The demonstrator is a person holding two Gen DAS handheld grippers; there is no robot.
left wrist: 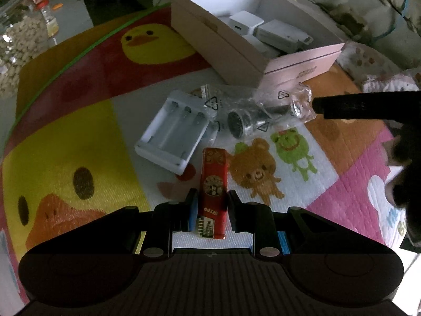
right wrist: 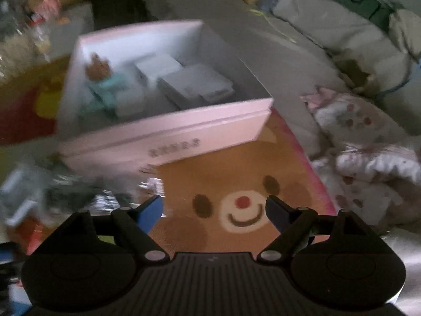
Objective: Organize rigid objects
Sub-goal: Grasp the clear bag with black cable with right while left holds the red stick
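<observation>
My left gripper (left wrist: 211,202) is shut on a red lighter (left wrist: 213,184), its fingers on both sides of the lower half. A white battery charger (left wrist: 172,134) and a metal part in a clear plastic bag (left wrist: 252,115) lie on the cartoon play mat (left wrist: 79,121) just beyond. The open pink box (left wrist: 297,65) behind them holds white adapters (left wrist: 279,34). My right gripper (right wrist: 213,210) is open and empty above the mat's bear face, in front of the box (right wrist: 168,131), which also holds a small bear figure (right wrist: 101,79). One right finger shows in the left wrist view (left wrist: 355,105), near the bag.
A jar of white pellets (left wrist: 18,34) and a small bottle (left wrist: 48,15) stand at the far left. Grey bedding (right wrist: 342,31) and patterned cloth (right wrist: 368,142) lie to the right of the mat. The bag and charger appear blurred at the left of the right wrist view (right wrist: 52,189).
</observation>
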